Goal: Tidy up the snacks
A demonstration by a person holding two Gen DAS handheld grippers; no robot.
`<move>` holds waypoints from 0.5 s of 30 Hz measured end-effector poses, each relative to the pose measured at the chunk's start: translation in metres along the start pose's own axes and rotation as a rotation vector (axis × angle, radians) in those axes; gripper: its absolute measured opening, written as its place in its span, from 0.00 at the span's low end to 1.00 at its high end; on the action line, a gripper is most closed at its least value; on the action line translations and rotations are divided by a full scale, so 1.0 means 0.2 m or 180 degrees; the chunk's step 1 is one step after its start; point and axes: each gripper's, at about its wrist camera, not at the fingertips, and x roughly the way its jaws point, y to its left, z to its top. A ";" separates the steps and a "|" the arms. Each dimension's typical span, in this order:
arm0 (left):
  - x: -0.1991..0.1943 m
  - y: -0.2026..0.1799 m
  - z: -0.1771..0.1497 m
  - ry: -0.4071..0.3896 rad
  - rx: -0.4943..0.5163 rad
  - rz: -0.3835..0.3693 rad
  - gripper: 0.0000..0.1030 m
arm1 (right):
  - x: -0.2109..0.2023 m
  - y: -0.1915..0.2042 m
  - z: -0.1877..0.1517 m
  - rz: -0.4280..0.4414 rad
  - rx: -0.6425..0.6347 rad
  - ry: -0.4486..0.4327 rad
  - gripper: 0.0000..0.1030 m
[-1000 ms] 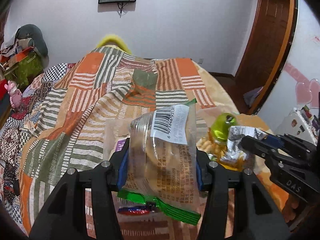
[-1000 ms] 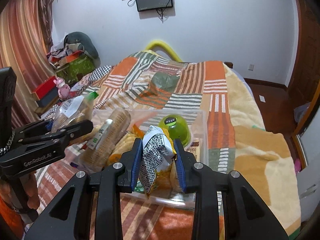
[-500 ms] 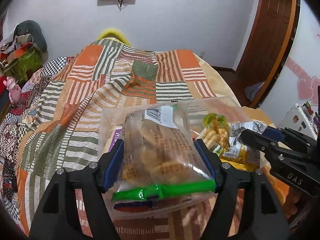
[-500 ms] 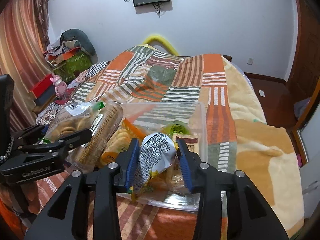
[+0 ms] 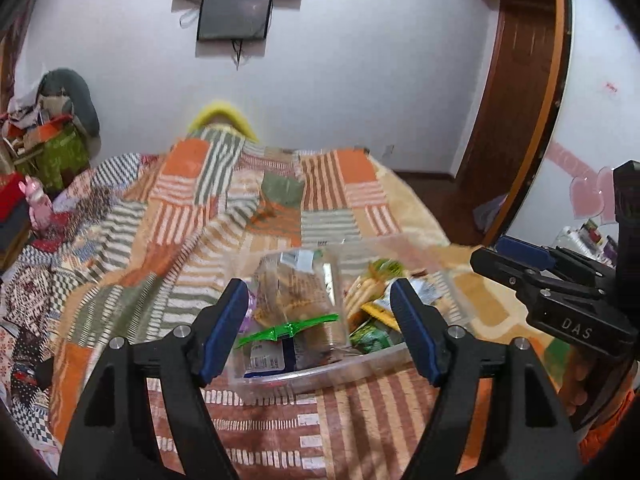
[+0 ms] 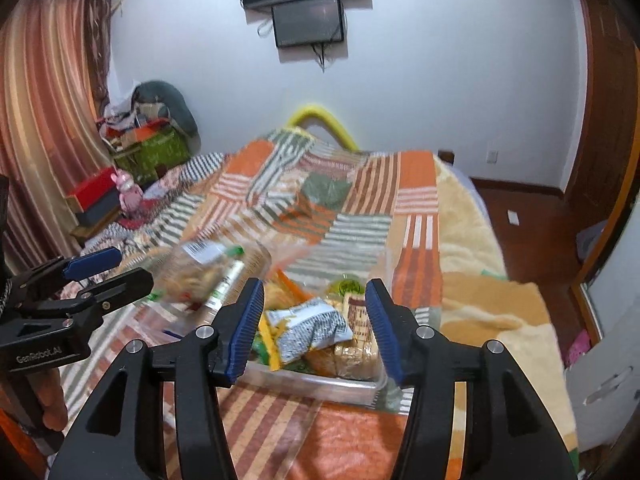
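A clear plastic bin (image 5: 320, 376) sits on the striped bedspread and holds several snacks. The clear bag of round biscuits with a green seal (image 5: 298, 300) lies on top at its left side; it also shows in the right wrist view (image 6: 200, 276). The black-and-white patterned snack bag (image 6: 312, 330) lies in the bin's right part (image 6: 320, 386). My left gripper (image 5: 320, 328) is open and empty, just in front of and above the bin. My right gripper (image 6: 314, 326) is open and empty over the bin's near edge. Each gripper shows in the other's view (image 5: 520, 264), (image 6: 92, 272).
The bin also holds a green jelly cup (image 6: 348, 286), cracker packs (image 6: 356, 344) and orange packets (image 5: 376, 304). The patchwork bedspread (image 5: 200, 220) stretches behind. Clutter and boxes (image 6: 140, 140) stand at the far left by the curtain. A wooden door (image 5: 516, 100) is at the right.
Both grippers opened and drew back. The biscuit bag dropped from my left gripper into the bin; the patterned snack bag dropped from my right gripper into the bin.
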 end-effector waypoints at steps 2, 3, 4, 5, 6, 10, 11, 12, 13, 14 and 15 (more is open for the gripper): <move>-0.11 -0.03 0.01 -0.0142 0.0033 0.0009 0.71 | -0.09 0.02 0.02 0.0008 -0.0018 -0.0119 0.48; -0.16 -0.04 0.02 -0.0206 0.0041 0.0007 0.71 | -0.13 0.03 0.02 0.0018 -0.0023 -0.0170 0.48; -0.23 -0.05 0.03 -0.0281 0.0043 -0.0017 0.72 | -0.18 0.05 0.03 0.0033 -0.0023 -0.0226 0.48; -0.27 -0.06 0.04 -0.0329 0.0041 -0.0032 0.72 | -0.22 0.06 0.03 0.0053 -0.0019 -0.0283 0.48; -0.32 -0.07 0.04 -0.0384 0.0035 -0.0037 0.75 | -0.27 0.07 0.04 0.0073 -0.0012 -0.0341 0.48; -0.54 -0.12 0.05 -0.0665 0.0040 -0.0027 0.82 | -0.44 0.12 0.04 0.0134 -0.0028 -0.0549 0.50; -0.57 -0.12 0.04 -0.0717 0.0046 -0.0020 0.83 | -0.48 0.13 0.04 0.0137 -0.0047 -0.0609 0.52; -0.61 -0.13 0.04 -0.0772 0.0053 -0.0008 0.86 | -0.52 0.15 0.03 0.0135 -0.0066 -0.0661 0.54; -0.65 -0.15 0.03 -0.0835 0.0063 0.0008 0.89 | -0.56 0.17 0.03 0.0129 -0.0088 -0.0716 0.56; -0.69 -0.16 0.02 -0.0898 0.0072 0.0025 0.90 | -0.59 0.18 0.02 0.0124 -0.0113 -0.0770 0.59; -0.74 -0.17 0.01 -0.0954 0.0082 0.0037 0.93 | -0.63 0.20 0.01 0.0126 -0.0133 -0.0818 0.60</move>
